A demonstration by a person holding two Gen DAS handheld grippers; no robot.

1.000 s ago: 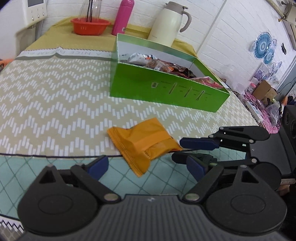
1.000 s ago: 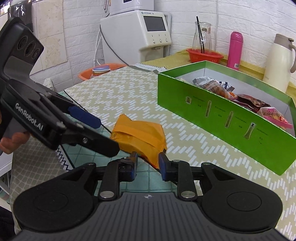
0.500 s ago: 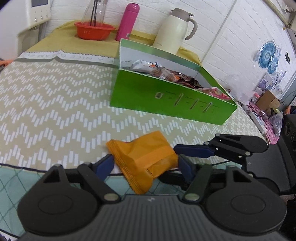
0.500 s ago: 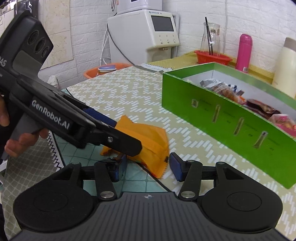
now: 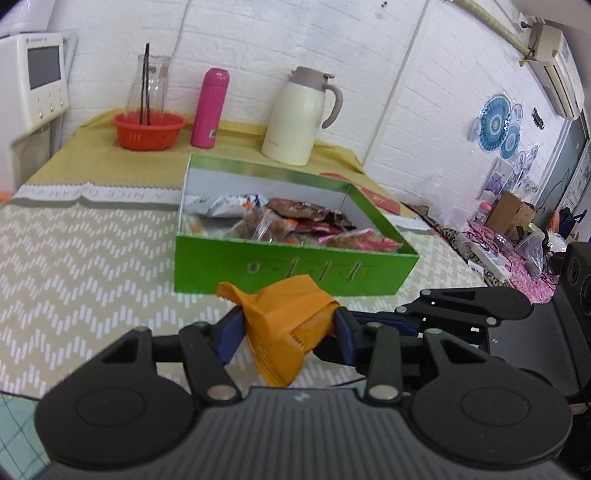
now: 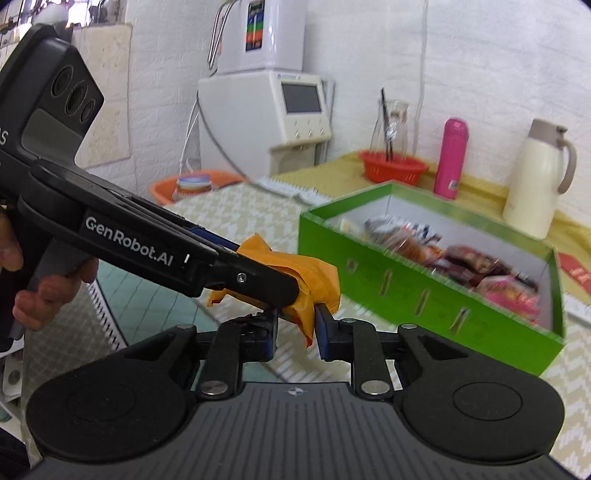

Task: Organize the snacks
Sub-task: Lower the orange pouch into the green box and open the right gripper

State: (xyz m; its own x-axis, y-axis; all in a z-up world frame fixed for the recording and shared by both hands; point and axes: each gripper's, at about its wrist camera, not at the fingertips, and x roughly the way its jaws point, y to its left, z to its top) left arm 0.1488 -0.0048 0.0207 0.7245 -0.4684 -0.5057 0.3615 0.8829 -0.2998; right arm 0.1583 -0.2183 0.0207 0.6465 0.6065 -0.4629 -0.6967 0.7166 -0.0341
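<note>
Packet (image 5: 284,325), orange and crumpled, pinched by my left gripper (image 5: 286,332); right gripper (image 6: 295,328) clamps its lower corner beside the green box (image 5: 295,269).

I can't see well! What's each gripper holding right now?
Left gripper: shut on the orange snack packet.
Right gripper: shut on the same packet's corner.

I see white-painted brick walls (image 5: 280,33) on every side, with blue round decorations (image 5: 496,122) stuck on the right-hand wall and an air conditioner (image 5: 557,70) mounted high near the ceiling. The table (image 5: 74,258) wears a beige chevron-patterned cloth, with a yellow cloth (image 5: 92,147) over its far end by the wall. A white appliance with a small screen (image 6: 295,110) stands against the wall at the table's far left corner, and I make out a cluttered surface with a cardboard box (image 5: 506,210) off to the right.
</note>
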